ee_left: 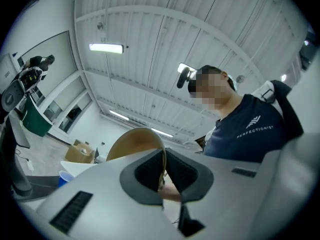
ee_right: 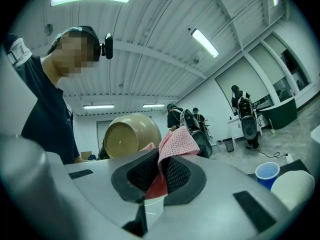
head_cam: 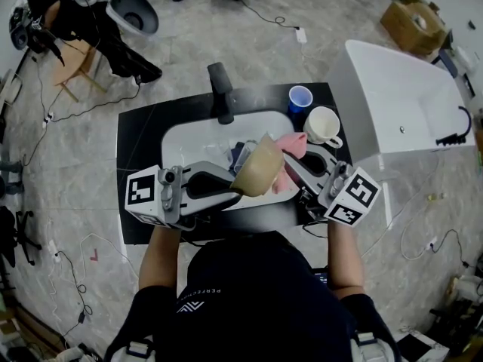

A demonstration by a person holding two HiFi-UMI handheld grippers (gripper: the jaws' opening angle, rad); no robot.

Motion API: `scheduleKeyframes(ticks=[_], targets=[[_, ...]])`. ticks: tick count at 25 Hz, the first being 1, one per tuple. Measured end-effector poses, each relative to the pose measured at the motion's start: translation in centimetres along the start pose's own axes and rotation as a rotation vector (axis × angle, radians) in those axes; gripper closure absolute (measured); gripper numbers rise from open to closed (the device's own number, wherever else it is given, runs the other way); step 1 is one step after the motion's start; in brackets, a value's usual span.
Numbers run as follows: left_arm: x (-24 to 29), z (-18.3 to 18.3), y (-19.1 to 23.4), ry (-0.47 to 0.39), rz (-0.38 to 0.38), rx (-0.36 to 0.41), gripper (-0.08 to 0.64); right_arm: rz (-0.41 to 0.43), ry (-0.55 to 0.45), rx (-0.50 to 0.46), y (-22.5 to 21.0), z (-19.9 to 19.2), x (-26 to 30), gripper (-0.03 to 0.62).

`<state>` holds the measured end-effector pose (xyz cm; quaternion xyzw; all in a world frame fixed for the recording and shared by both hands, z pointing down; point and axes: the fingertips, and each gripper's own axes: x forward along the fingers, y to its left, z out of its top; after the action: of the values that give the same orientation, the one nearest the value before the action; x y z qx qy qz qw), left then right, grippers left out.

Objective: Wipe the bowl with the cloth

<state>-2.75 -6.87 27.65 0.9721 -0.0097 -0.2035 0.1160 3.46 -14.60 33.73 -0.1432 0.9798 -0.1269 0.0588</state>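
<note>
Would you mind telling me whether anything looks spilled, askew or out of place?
Nothing stands out. The bowl is tipped on its side, but because the left gripper clamps its rim above the sink; the right gripper grips the pink cloth beside it.

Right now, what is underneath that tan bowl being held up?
The white sink lies below the bowl, which the left gripper holds by its rim. The pink cloth shows beside it. A bluish item pokes out at its edge; the bowl covers the rest.
</note>
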Motion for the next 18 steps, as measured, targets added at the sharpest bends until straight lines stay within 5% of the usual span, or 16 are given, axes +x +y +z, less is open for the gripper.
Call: scheduleKeyframes(ticks=[7,18], targets=[[0.1,1.3,0.6,-0.089,0.02,-0.004,0.54,0.065,0.061,-0.033,2.2,-1.7,1.4,0.55],[-0.7,1.5,4.2,-0.125,0.176,-0.008,0.54,0.102,0.089,-0.035,3.5,-2.7,2.3,0.551]])
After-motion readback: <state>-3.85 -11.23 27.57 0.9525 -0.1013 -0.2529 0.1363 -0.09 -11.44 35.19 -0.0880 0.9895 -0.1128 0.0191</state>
